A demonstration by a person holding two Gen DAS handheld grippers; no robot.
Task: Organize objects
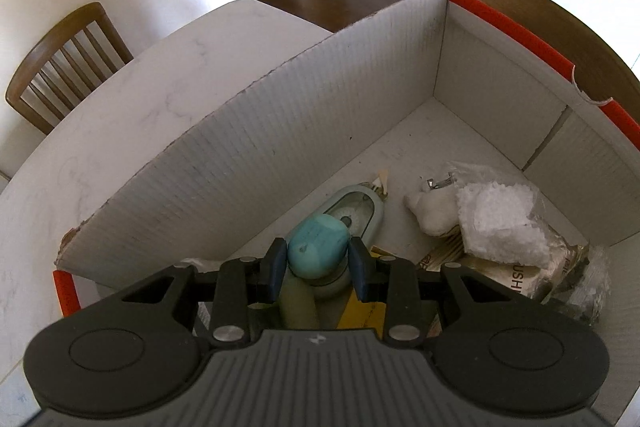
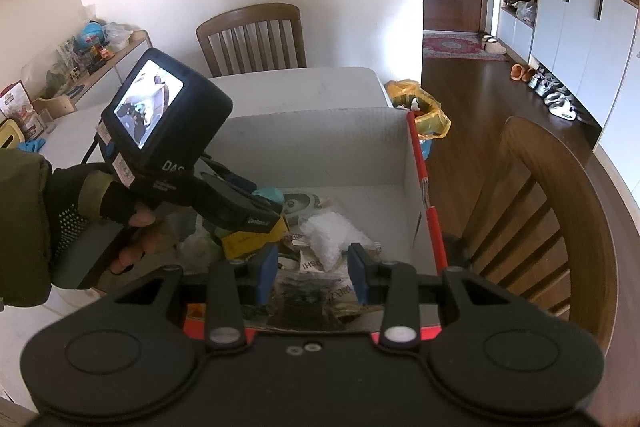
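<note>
Several items already sit in the cardboard box (image 1: pixel 304 131) on the tabletop (image 1: pixel 132 99), so I judge the sorting well underway, end not in sight. Left claw (image 1: pixel 318 261) is clamped on a teal egg-shaped object (image 1: pixel 318 247), smooth, matte, with a small scuff; it hangs inside the box near the long left wall, just above a pale blue oval gadget (image 1: pixel 358 209) with a dial face. Further right on the box floor: a white plush toy (image 1: pixel 430 213), a clear bag of white granules (image 1: pixel 500 223), and printed packets (image 1: pixel 516 277) under it (partly hidden). A yellow box (image 2: pixel 256 239) lies near the close end. Right claw (image 2: pixel 312 273) hovers over the near box edge, jaws partly apart, pads on nothing. Left to do, I'd guess: release the teal piece, then check the tabletop for strays.
</note>
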